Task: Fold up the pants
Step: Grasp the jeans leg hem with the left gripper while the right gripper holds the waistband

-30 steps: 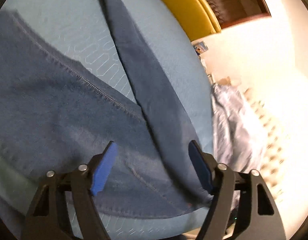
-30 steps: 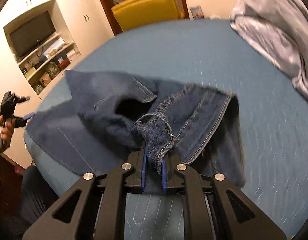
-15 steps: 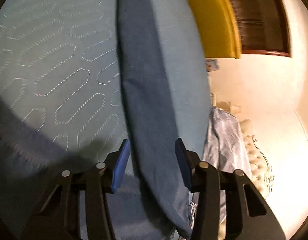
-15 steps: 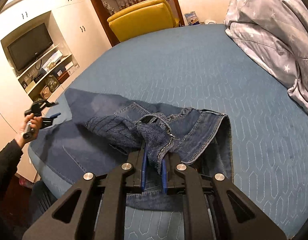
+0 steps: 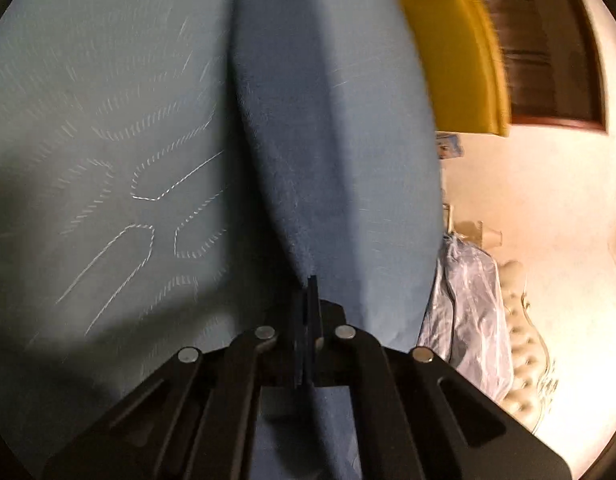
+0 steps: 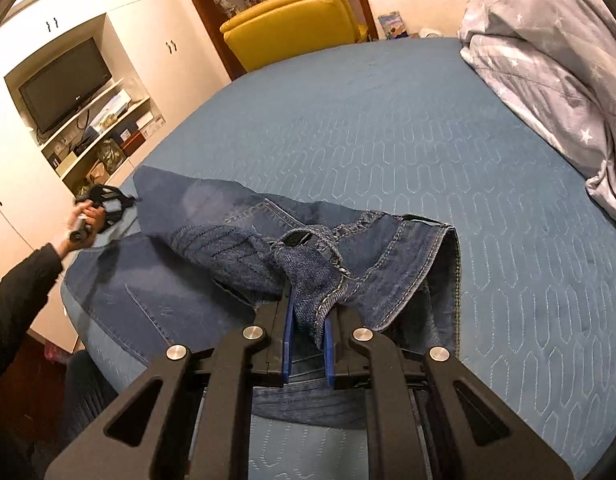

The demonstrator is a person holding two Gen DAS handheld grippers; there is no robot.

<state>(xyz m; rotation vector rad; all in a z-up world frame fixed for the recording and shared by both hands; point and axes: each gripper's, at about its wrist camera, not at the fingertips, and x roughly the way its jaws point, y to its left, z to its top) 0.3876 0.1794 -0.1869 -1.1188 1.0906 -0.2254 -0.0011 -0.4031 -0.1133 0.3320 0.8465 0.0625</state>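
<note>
Blue bedspread, both tools clamp jeans, waistband only in right view

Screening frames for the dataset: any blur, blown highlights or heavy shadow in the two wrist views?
Left wrist view: motion-smeared, quilt stitching streaked, yellow armchair soft, right-hand wall blown out, dark shadow around the left gripper. Right wrist view: mostly sharp, jeans and right gripper crisp, only the far hand blurred; strong fisheye bend.
</note>
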